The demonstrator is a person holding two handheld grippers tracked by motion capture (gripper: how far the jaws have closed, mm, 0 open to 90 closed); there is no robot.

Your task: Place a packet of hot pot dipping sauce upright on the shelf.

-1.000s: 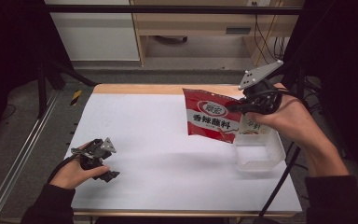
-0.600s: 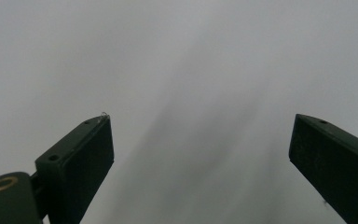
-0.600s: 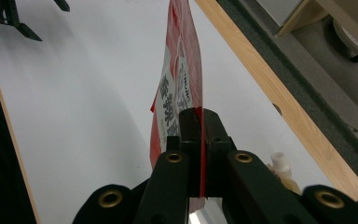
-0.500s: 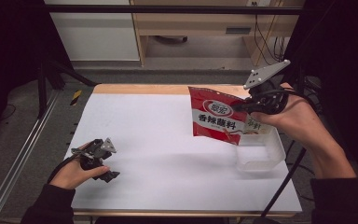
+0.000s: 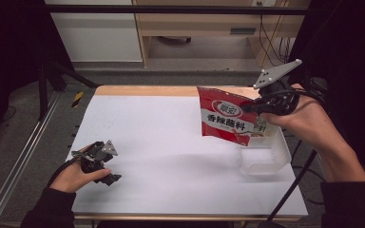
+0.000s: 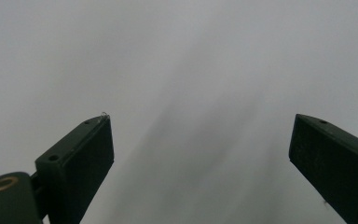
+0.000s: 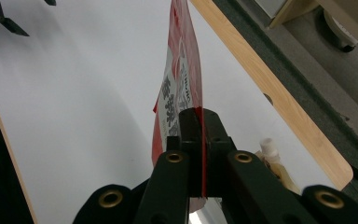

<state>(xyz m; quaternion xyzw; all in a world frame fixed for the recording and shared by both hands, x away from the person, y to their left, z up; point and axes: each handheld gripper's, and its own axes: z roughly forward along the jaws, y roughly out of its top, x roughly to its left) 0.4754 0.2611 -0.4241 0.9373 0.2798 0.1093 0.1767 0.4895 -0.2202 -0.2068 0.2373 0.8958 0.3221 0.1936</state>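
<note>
A red seasoning packet point(image 5: 225, 121) with white print hangs upright in the air at the table's right side, partly over a clear plastic tub point(image 5: 262, 160). My right gripper point(image 5: 260, 108) is shut on the packet's right edge. In the right gripper view the jaws point(image 7: 198, 115) pinch the thin packet point(image 7: 179, 74) edge-on. My left gripper point(image 5: 100, 164) rests on the white table point(image 5: 161, 142) at the front left, held by a hand. Its jaws point(image 6: 200, 119) stand wide apart over bare table with nothing between them.
A pale pouch with a white spout point(image 7: 271, 150) sits behind the packet near the tub. The table's wooden far edge point(image 5: 147, 90) runs along the back, with cabinets beyond. A metal rail point(image 5: 19, 161) borders the left side.
My right gripper has carried the red packet a little to the right, closer over the tub. The left gripper has stayed put.
</note>
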